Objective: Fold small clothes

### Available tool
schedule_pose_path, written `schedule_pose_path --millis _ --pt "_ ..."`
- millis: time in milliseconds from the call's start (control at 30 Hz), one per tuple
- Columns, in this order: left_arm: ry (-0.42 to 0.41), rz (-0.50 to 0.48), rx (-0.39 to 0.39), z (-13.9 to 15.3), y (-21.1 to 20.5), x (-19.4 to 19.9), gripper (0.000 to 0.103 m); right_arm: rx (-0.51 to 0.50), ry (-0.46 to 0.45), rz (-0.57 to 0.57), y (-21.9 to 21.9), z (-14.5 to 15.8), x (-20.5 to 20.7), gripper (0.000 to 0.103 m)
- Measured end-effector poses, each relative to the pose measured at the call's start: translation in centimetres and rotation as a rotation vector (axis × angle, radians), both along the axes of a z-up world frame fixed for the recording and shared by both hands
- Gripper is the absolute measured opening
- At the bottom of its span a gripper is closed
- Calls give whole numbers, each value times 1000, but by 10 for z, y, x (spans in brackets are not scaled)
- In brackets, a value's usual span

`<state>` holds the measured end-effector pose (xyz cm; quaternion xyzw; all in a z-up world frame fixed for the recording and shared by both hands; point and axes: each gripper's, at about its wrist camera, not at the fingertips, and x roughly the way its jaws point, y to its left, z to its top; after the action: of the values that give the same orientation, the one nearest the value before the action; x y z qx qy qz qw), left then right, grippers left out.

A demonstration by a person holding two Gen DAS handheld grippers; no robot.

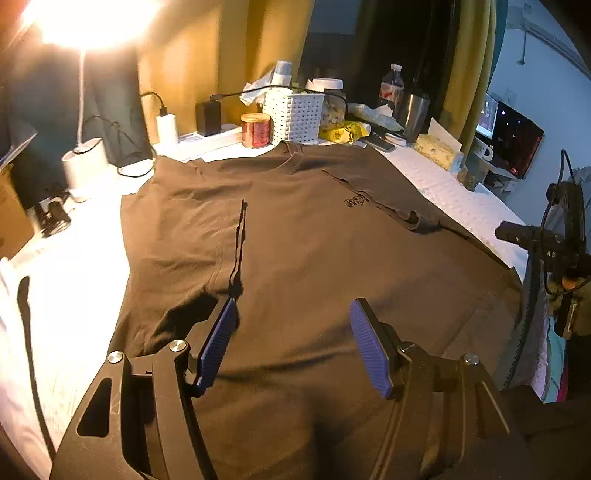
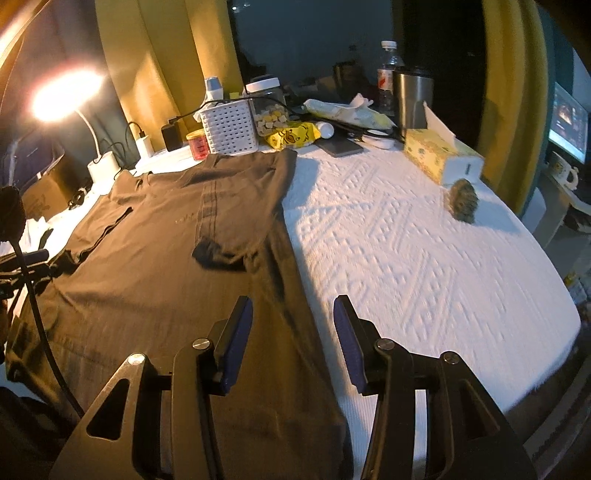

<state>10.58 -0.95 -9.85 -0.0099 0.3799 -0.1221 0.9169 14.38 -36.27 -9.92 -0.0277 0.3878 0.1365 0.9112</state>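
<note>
A brown T-shirt [image 1: 314, 229] lies flat on the white textured table cover [image 2: 406, 251], neck toward the far side. Both sleeves are folded inward over its body; in the right wrist view the shirt [image 2: 155, 266] has a straight folded right edge. My left gripper [image 1: 294, 302] hovers open over the shirt's lower middle, nothing between its blue pads [image 1: 218, 343]. My right gripper [image 2: 292, 300] is open above that right edge, one finger over the cloth and one over the white cover, holding nothing.
Along the far edge stand a white basket [image 2: 231, 127], a red tin [image 2: 198, 144], a water bottle [image 2: 388, 70], a steel tumbler [image 2: 412, 98], a tissue box [image 2: 439, 155] and a lit lamp [image 1: 88, 22]. A small fuzzy grey-green object [image 2: 461, 199] lies on the cover.
</note>
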Motion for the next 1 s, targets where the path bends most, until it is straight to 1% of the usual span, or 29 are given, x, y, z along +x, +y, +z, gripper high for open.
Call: schedule_pose_path --millis 200,400,667,767,833,900,933,967,1000 --pt "-15 39 16 -7 3 -31 64 -8 9 -26 -11 -12 -33 48" --pt "-8 74 31 -17 11 -56 64 -28 24 -22 -14 -25 -57 48" --pt "4 165 75 -30 37 -89 64 -51 42 -33 -18 -38 -63 48" --pt "3 217 92 -32 51 -100 64 -63 30 -16 -13 -40 -65 48" --pt "-4 249 97 -32 59 -107 64 -69 28 5 -8 -40 -66 38" --pt "-8 270 104 -33 65 -111 64 -88 24 14 -3 -40 -66 32" --pt "-6 278 106 -34 67 -112 64 -98 23 23 -1 -41 -67 22" --pt "-1 291 110 -36 70 -113 63 -105 25 27 1 -42 -67 17" --pt "3 296 112 -38 71 -114 59 -108 26 29 2 -42 -67 16"
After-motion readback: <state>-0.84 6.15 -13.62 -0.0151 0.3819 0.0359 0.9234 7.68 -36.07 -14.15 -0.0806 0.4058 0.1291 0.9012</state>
